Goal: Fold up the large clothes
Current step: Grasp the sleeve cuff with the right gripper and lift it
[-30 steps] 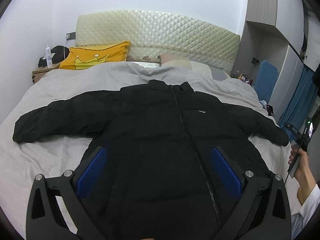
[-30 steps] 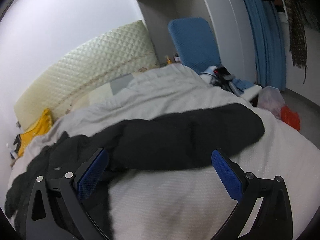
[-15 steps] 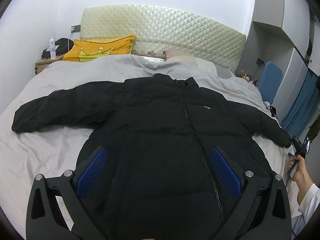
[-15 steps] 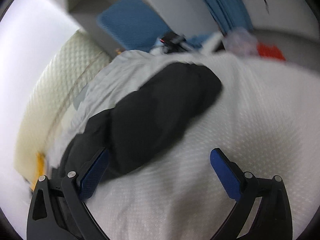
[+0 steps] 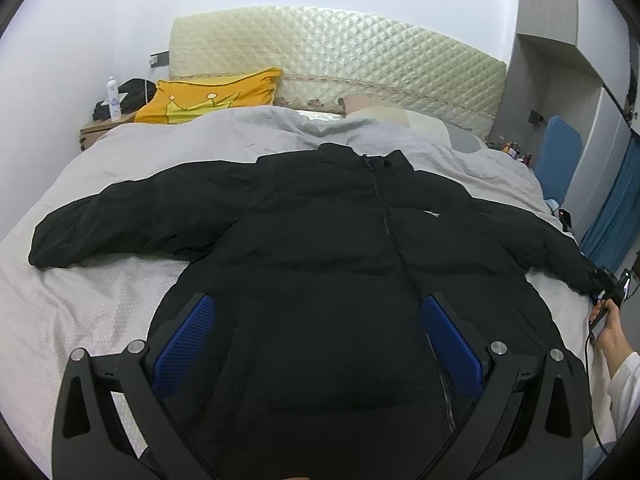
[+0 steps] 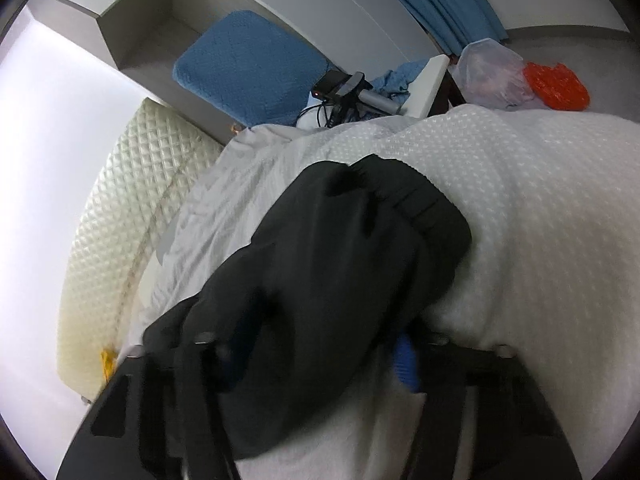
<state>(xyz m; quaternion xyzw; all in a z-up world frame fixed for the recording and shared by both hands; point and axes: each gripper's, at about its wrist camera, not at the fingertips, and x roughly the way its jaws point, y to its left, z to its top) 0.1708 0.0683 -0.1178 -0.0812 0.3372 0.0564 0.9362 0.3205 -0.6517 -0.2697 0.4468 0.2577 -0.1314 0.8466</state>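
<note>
A black puffer jacket [image 5: 340, 260] lies front-up on the bed, zipped, both sleeves spread out. My left gripper [image 5: 316, 336] hovers open over its lower body, blue pads apart with nothing clamped. The right sleeve [image 6: 352, 248] ends at its cuff near the bed's right edge. My right gripper [image 6: 324, 352] straddles that sleeve just behind the cuff. Its jaws are closing, with the sleeve filling the gap between the blue pads [image 6: 406, 360]. From the left wrist view, the right gripper [image 5: 604, 292] and the person's hand [image 5: 608, 328] sit at the sleeve's tip.
The grey-white bed cover [image 5: 100, 300] runs to a quilted headboard [image 5: 340, 52] with a yellow pillow [image 5: 212, 96]. A nightstand with a bottle [image 5: 113, 94] stands far left. Beyond the bed's right edge are a blue chair [image 6: 248, 68], cabled devices [image 6: 344, 88] and an orange bag [image 6: 556, 84].
My right gripper rolled, dropped onto the sleeve end and narrowed its jaws around it. The left gripper sank slightly toward the jacket and stayed open.
</note>
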